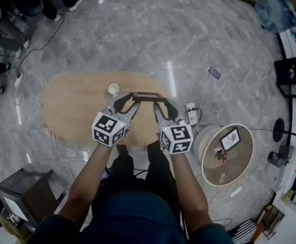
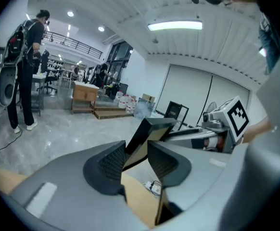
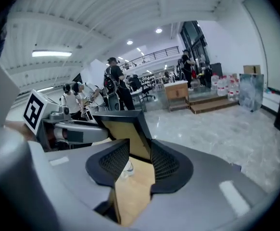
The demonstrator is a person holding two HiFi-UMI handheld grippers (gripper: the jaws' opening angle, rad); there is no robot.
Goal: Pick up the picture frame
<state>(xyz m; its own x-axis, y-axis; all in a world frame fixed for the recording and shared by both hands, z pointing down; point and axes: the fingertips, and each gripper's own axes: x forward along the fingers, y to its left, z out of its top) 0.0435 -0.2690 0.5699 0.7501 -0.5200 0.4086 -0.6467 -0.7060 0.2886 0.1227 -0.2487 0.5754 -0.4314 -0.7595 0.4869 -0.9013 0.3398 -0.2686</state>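
The picture frame point(image 1: 146, 96), dark-edged with a tan back, hangs in the air over the oval wooden table point(image 1: 71, 111), held level between my two grippers. My left gripper point(image 1: 123, 101) is shut on its left end, and my right gripper point(image 1: 162, 105) is shut on its right end. In the left gripper view, a corner of the frame point(image 2: 152, 129) sits pinched between the ribbed pads of the left gripper point(image 2: 136, 154). In the right gripper view, the frame point(image 3: 123, 129) rises slanted out of the right gripper point(image 3: 139, 150), with the pads against both faces.
A white cup point(image 1: 113, 89) stands on the table just left of the frame. A power strip point(image 1: 191, 113) and cables lie on the marble floor at the right. A round side table point(image 1: 242, 156) stands at the right, and a dark box point(image 1: 21, 192) at the lower left. People stand at the far upper left.
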